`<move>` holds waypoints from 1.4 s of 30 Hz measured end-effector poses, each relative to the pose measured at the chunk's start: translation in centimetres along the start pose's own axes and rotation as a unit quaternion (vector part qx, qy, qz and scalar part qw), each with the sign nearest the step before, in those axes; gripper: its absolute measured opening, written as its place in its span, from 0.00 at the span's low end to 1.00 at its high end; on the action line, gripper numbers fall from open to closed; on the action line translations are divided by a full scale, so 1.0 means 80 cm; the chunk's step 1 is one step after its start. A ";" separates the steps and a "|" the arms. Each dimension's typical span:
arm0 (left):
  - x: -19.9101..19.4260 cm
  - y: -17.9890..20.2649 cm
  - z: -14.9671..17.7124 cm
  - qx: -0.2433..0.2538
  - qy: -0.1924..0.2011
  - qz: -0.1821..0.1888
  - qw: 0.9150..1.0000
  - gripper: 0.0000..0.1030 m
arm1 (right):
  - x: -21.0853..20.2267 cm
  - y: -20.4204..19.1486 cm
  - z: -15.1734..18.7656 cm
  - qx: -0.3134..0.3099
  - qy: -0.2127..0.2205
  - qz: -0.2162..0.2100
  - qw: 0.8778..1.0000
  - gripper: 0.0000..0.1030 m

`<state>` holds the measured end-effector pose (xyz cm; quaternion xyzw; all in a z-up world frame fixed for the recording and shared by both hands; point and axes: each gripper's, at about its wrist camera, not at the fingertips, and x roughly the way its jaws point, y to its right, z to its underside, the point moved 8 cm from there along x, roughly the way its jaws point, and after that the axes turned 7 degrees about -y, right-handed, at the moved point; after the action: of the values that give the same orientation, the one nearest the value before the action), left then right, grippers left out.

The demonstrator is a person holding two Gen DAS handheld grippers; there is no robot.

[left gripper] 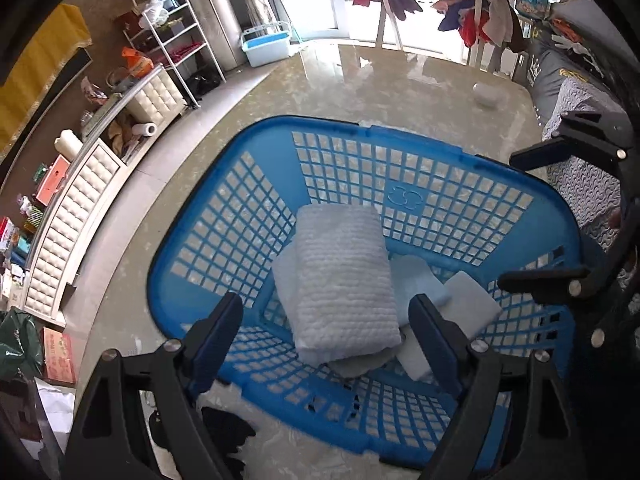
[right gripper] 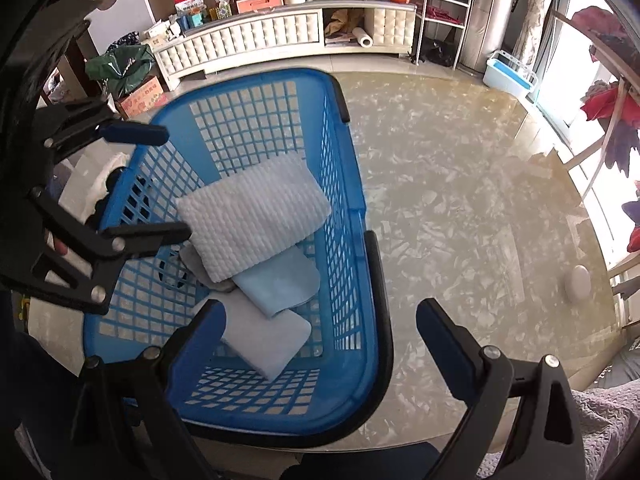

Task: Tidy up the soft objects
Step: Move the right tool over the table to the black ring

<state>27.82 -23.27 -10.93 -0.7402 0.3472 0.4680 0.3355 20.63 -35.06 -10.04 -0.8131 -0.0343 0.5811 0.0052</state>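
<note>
A blue plastic basket (left gripper: 460, 184) (right gripper: 352, 184) stands on the glossy floor. Inside lies a white textured folded towel (left gripper: 344, 276) (right gripper: 256, 212) on top of a light blue cloth (left gripper: 420, 284) (right gripper: 280, 284), a pale folded cloth (left gripper: 472, 304) (right gripper: 264, 336) and a grey cloth (right gripper: 192, 260). My left gripper (left gripper: 324, 332) is open and empty, hovering just above the white towel; it also shows in the right wrist view (right gripper: 160, 184). My right gripper (right gripper: 316, 340) is open and empty over the basket's near rim; it also shows at the right edge of the left wrist view (left gripper: 532, 216).
A white quilted low cabinet (right gripper: 280, 36) with clutter on top runs along the wall. A wire shelf (left gripper: 176, 36), a small blue-and-white bin (left gripper: 266, 44) (right gripper: 508, 74), a clothes rack with garments (left gripper: 472, 8), a grey patterned blanket (left gripper: 580, 184) and a cardboard box (right gripper: 142, 96) stand around.
</note>
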 end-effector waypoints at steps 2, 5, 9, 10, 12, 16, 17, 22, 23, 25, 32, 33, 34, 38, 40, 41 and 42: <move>-0.010 0.002 0.007 -0.004 0.005 -0.002 1.000 0.90 | -0.006 -0.002 0.001 -0.002 0.005 0.002 1.000 0.93; -0.027 -0.002 0.016 -0.019 0.015 -0.006 1.000 1.00 | -0.011 -0.009 -0.001 -0.006 0.008 0.008 1.000 0.93; -0.050 -0.004 0.031 -0.060 0.035 0.019 0.997 1.00 | -0.022 -0.023 0.000 -0.017 0.014 0.009 1.000 0.93; -0.053 -0.005 0.035 -0.068 0.035 0.019 0.997 1.00 | -0.025 -0.028 0.000 -0.021 0.015 0.011 1.000 0.93; -0.061 -0.007 0.045 -0.082 0.034 0.011 0.996 1.00 | -0.028 -0.035 0.000 -0.027 0.019 0.012 0.999 0.93; -0.074 -0.008 0.066 -0.100 0.036 0.005 0.994 1.00 | -0.037 -0.051 -0.001 -0.039 0.026 0.011 0.999 0.93; -0.077 -0.008 0.071 -0.105 0.039 0.005 0.994 1.00 | -0.037 -0.056 -0.001 -0.042 0.027 0.012 0.999 0.93; -0.093 -0.016 0.099 -0.129 0.044 0.001 0.991 1.00 | -0.044 -0.084 0.001 -0.062 0.030 0.019 0.997 0.93; -0.095 -0.017 0.105 -0.133 0.044 0.000 0.990 1.00 | -0.045 -0.090 0.001 -0.064 0.031 0.019 0.997 0.93; -0.100 -0.022 0.119 -0.141 0.043 -0.003 0.989 1.00 | -0.046 -0.104 0.002 -0.071 0.030 0.017 0.997 0.93; -0.115 -0.038 0.167 -0.163 0.048 -0.006 0.985 1.00 | -0.046 -0.168 0.001 -0.106 0.035 0.011 0.994 0.93; -0.117 -0.041 0.174 -0.167 0.048 -0.008 0.985 1.00 | -0.045 -0.175 0.000 -0.110 0.036 0.009 0.993 0.93; -0.118 -0.044 0.182 -0.170 0.048 -0.010 0.984 1.00 | -0.043 -0.188 0.000 -0.116 0.037 0.008 0.993 0.93; -0.116 -0.061 0.212 -0.192 0.045 -0.009 0.980 1.00 | -0.030 -0.218 0.000 -0.127 0.033 -0.003 0.991 0.93; -0.111 -0.069 0.230 -0.199 0.038 -0.014 0.979 1.00 | -0.023 -0.232 0.000 -0.134 0.031 -0.007 0.991 0.93; -0.109 -0.072 0.238 -0.202 0.035 -0.014 0.979 1.00 | -0.020 -0.240 -0.001 -0.137 0.031 -0.010 0.990 0.93; -0.106 -0.075 0.247 -0.204 0.031 -0.014 0.978 1.00 | -0.016 -0.248 -0.001 -0.140 0.030 -0.014 0.990 0.93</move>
<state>20.96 -2.13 -8.73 -0.8122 0.2439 0.5010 0.1729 19.28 -15.34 -7.81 -0.8224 -0.1267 0.5456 -0.0995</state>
